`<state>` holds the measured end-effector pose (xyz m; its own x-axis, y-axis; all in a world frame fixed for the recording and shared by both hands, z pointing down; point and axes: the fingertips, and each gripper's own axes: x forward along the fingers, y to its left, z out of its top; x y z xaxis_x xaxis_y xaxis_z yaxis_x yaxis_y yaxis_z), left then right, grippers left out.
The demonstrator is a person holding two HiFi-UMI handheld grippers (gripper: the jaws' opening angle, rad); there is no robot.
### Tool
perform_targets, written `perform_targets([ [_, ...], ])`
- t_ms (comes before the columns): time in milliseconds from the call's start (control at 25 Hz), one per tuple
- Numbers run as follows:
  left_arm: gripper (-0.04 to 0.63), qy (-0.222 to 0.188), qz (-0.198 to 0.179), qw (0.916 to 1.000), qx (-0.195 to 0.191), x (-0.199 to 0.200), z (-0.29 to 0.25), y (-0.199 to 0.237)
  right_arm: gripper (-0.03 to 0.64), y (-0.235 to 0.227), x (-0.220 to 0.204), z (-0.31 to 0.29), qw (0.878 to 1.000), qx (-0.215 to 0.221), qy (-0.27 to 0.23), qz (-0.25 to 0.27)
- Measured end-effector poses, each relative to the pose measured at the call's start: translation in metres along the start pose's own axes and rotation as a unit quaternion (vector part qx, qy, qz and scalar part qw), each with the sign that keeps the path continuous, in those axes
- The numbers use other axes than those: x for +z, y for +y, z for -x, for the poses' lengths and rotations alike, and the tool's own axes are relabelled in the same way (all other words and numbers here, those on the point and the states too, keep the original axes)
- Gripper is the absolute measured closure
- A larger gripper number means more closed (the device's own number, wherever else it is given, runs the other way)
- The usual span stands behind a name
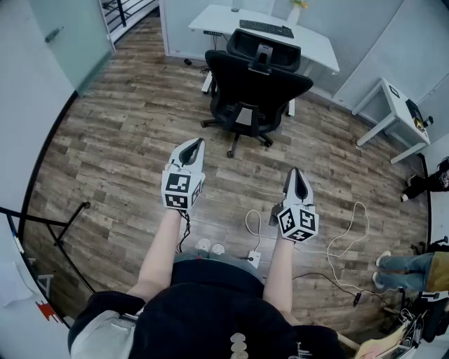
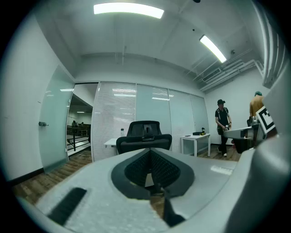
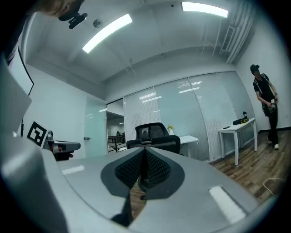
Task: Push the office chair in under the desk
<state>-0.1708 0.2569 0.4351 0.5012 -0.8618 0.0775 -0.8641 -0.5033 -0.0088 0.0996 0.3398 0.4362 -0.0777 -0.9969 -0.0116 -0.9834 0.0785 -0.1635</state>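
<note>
A black office chair (image 1: 256, 87) stands on the wood floor, pulled out from a white desk (image 1: 217, 17) with its back toward me. It also shows ahead in the left gripper view (image 2: 144, 136) and the right gripper view (image 3: 153, 138). My left gripper (image 1: 199, 142) is held level well short of the chair, jaws shut with nothing between them. My right gripper (image 1: 295, 172) sits to its right, a little nearer me, also shut and empty. Both point toward the chair.
A black keyboard (image 1: 266, 29) lies on the desk. A second white table (image 1: 393, 105) stands at the right. White cables (image 1: 347, 235) and a power strip lie on the floor near my feet. A person (image 2: 222, 125) stands at the right. A glass door (image 1: 70, 35) is far left.
</note>
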Motion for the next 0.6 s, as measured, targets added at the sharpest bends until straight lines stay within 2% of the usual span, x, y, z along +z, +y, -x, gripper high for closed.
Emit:
perform_targets([
  [600,0.588,0.005,-0.001,1.0000,-0.002,-0.0004,-0.0059,-0.0030,0.611,-0.0020,0.0014,-0.0065,1.000,0.006,0.003,-0.001],
])
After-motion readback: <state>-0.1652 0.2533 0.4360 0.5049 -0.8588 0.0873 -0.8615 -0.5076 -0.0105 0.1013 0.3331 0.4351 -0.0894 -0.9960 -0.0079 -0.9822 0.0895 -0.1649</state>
